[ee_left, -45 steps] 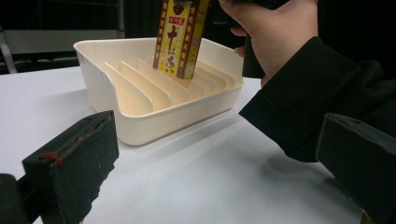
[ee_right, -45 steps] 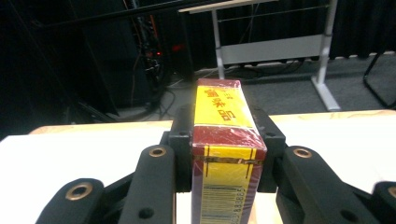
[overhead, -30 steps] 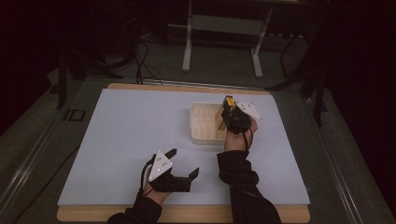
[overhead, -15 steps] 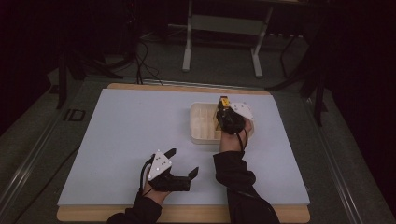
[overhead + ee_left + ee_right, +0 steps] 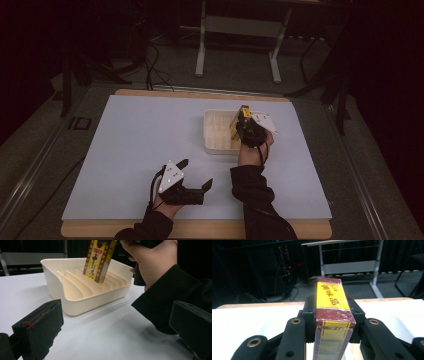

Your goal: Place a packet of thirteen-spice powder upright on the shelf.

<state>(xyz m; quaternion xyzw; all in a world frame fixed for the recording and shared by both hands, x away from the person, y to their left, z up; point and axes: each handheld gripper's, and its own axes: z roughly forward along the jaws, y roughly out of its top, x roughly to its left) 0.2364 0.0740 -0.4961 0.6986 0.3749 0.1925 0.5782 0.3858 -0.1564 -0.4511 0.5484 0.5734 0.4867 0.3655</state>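
sitting in a dim room, most of it fading into near black. lying over a wooden desk (image 5: 200, 93), a pale sheet (image 5: 135, 150), catching nearly all the light and glowing bluish white. stretching out around the desk, a grey floor (image 5: 235, 75). standing beyond the far edge, a white metal frame (image 5: 240, 30) with two legs and a crossbar. trailing across the floor at far left, dark cables (image 5: 150, 60), beside black stands (image 5: 75, 75). glowing faintly among dark equipment in the right gripper view, a small red light (image 5: 288, 267).
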